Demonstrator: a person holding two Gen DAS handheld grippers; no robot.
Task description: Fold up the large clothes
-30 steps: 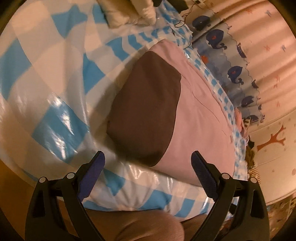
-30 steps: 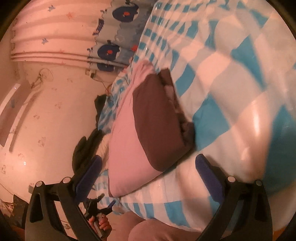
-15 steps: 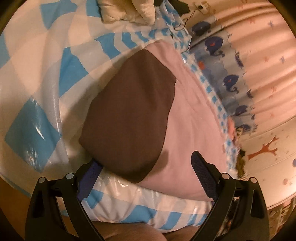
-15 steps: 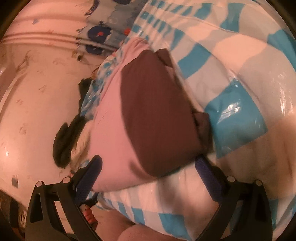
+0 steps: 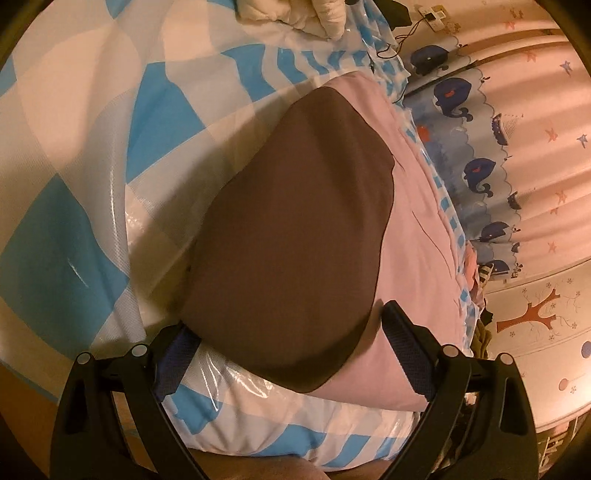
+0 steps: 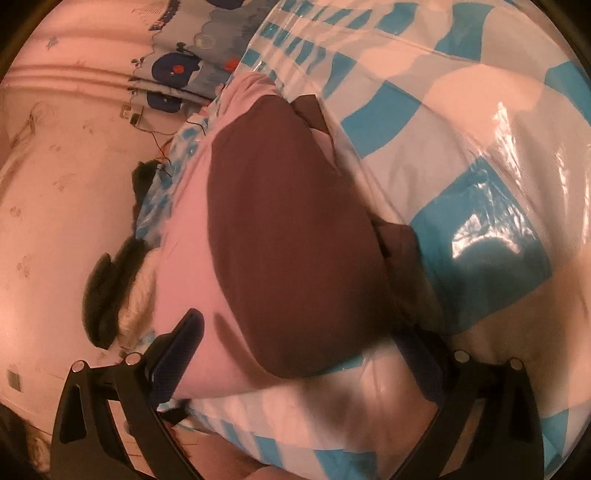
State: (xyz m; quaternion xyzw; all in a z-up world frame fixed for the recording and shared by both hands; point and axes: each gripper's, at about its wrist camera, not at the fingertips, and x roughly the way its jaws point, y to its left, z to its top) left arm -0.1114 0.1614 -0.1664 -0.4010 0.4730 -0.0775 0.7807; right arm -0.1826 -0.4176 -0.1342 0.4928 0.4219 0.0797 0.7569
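1. Folded garment, dark brown panel over pale pink fabric (image 5: 295,236), lay on the bed near its front edge, w/ the pink part showing along one side and at the near corner. Right wrist view showed the same garment (image 6: 291,236) w/ a loose brown flap sticking out at its far side and another bunched bit at the side next to a blue check.
2. Bed cover: blue-and-white checked sheet under shiny clear plastic (image 5: 92,155); garment sat directly on it, glare spots on the plastic.
3. Left gripper (image 5: 291,354) had its fingers spread wide apart, holding nothing. One finger sat at the brown corner's edge, partly tucked behind the cloth; the other rested over the pink near corner.
4. Right gripper (image 6: 306,350) also spread wide, nothing clamped. One finger lay over the pink side, the other blurred at the brown edge; contact w/ cloth couldn't be told.
5. Beyond the bed: pale curtain w/ dark blue whale print (image 5: 476,173), wall w/ a red tree sticker (image 5: 532,314), cream padded bedding (image 5: 291,14) at the far end, dark clothing pile (image 6: 110,288) beside the bed.
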